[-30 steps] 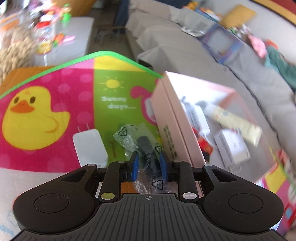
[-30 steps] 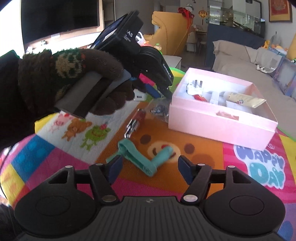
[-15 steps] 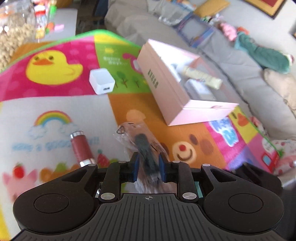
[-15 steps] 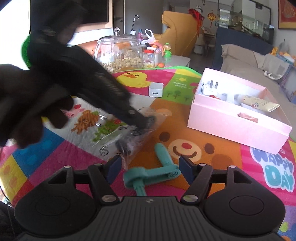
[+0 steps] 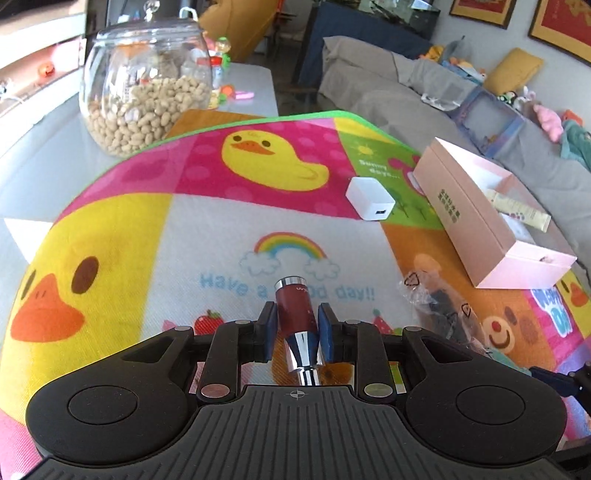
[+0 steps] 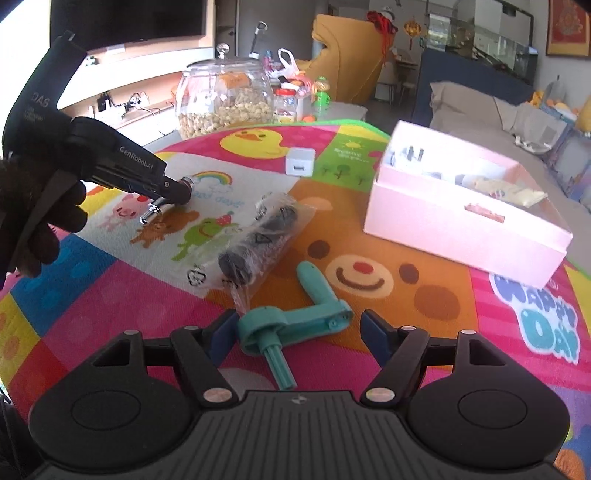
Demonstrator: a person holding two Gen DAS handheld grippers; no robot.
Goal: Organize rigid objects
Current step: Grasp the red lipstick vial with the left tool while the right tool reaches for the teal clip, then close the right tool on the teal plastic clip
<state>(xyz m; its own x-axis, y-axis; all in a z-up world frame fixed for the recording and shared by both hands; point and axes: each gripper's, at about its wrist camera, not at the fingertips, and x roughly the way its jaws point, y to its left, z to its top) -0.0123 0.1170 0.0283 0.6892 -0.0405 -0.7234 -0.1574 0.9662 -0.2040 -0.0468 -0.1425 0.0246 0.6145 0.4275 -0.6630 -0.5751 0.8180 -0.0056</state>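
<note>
From my left wrist camera I see a living room with a grey sofa behind a counter covered by a bright cartoon play mat; the mat's green edge curves just short of the glass jar of nuts at the far left. My left hand-held gripper sits narrow around a dark red cylinder with chrome ends, its blue pads on either side of the barrel, though I cannot tell whether they press it. A white charger cube lies ahead to the right, well apart from it, and the open pink box stands near the mat's right side, with bare mat between them. The bagged black part lies to my right; half a second ago it was between these fingers, and now the red cylinder is there instead. From the right wrist camera, the same mat fills the foreground, with a dark TV and a yellow chair behind. My right hand-held gripper stands wide, its fingers flanking the teal crank handle on the mat without touching it. The bag now rests flat just beyond the crank, no longer lifted, and the box sits clear at right.
</note>
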